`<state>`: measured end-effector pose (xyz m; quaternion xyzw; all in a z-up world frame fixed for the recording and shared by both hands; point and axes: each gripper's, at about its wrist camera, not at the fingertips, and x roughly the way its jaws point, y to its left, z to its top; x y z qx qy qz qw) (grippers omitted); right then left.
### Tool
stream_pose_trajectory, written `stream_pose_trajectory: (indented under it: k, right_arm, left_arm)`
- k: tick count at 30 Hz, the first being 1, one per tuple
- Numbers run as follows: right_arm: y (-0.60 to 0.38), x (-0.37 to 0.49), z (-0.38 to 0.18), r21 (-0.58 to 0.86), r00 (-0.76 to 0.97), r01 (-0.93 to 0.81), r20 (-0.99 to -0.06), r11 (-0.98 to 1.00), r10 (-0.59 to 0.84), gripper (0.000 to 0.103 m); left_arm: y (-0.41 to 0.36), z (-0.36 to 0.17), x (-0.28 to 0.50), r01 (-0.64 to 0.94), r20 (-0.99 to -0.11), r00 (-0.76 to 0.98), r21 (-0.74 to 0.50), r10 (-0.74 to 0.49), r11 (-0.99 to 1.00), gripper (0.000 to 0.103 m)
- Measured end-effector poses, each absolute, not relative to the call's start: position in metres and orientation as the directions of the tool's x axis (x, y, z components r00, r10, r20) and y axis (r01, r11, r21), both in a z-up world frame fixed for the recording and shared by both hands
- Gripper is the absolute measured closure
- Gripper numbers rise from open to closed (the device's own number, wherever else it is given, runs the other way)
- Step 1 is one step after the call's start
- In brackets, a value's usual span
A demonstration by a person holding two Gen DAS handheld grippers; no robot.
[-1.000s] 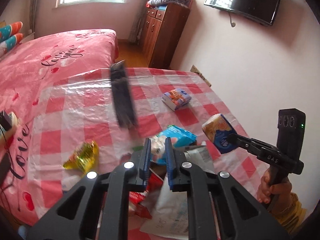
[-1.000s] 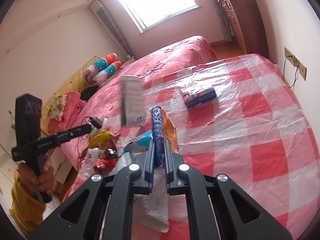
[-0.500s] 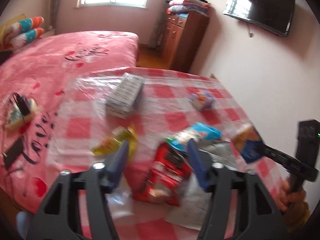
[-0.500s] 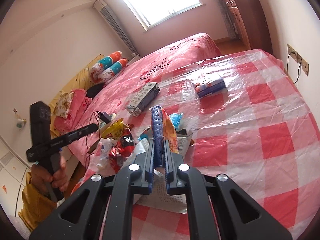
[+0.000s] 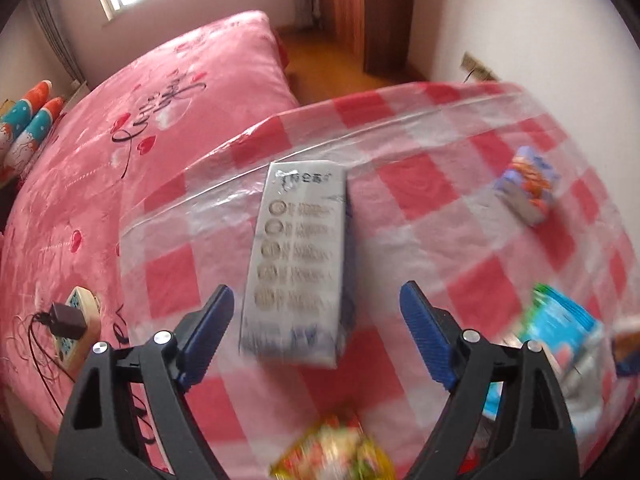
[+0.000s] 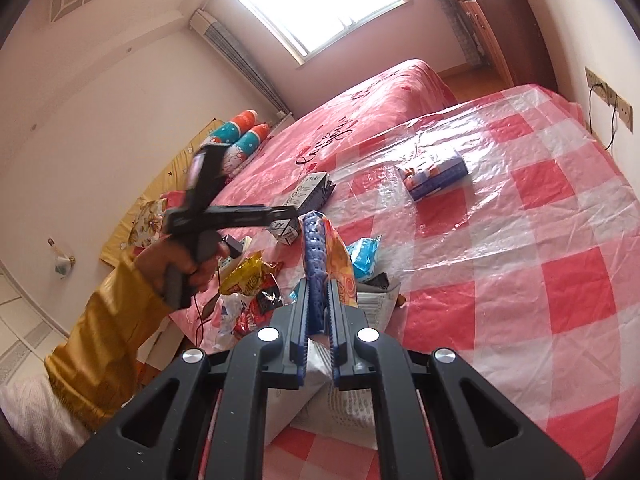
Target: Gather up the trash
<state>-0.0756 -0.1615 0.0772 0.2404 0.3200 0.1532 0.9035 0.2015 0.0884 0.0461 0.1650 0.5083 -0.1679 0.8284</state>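
Note:
A grey-white carton point(image 5: 298, 260) lies flat on the red-checked table cover point(image 5: 420, 184). My left gripper point(image 5: 316, 296) hangs over its near end; the jaws are opening wide, the carton lies between them and the pads are off it. In the right wrist view the left gripper point(image 6: 288, 213) shows side-on above the carton point(image 6: 310, 192), held by a hand in a yellow sleeve point(image 6: 108, 320). My right gripper point(image 6: 318, 228) is shut on an orange and blue snack wrapper point(image 6: 342, 268), held upright above a white paper bag point(image 6: 352, 396).
A small tissue pack point(image 5: 528, 186) lies at the far right of the table. Yellow point(image 6: 248, 276), red point(image 6: 256, 312) and blue point(image 6: 364, 256) wrappers are piled by the near edge. The pink bed point(image 5: 160, 120) with a charger point(image 5: 68, 320) adjoins the table's left side.
The carton, in mid-air a second ago, now lies on the table. My left gripper went from shut to wide open and swung left and down over it. The right gripper kept its hold.

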Motion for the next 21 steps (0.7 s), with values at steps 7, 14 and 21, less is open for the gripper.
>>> stream_pose_trajectory:
  k: [7,14,21]
  right_arm:
    - [-0.162,-0.066,0.067,0.543,0.733,-0.117,-0.517,0.831,0.441,0.094]
    - [-0.161,-0.067,0.064,0.599,0.725,-0.115,-0.495,0.792,0.479,0.094]
    - [-0.152,-0.075,0.074,0.652,0.717,-0.136,-0.454,0.745,0.529,0.094]
  left_arm:
    - [0.079,0.025,0.229,0.402,-0.917,0.390,0.086,-0.086,0.912,0.039]
    - [0.092,0.050,0.210,0.351,-0.880,0.453,0.031,-0.141,0.936,0.040]
    - [0.108,0.099,0.147,0.379,-0.812,0.536,-0.012,-0.230,0.925,0.040]
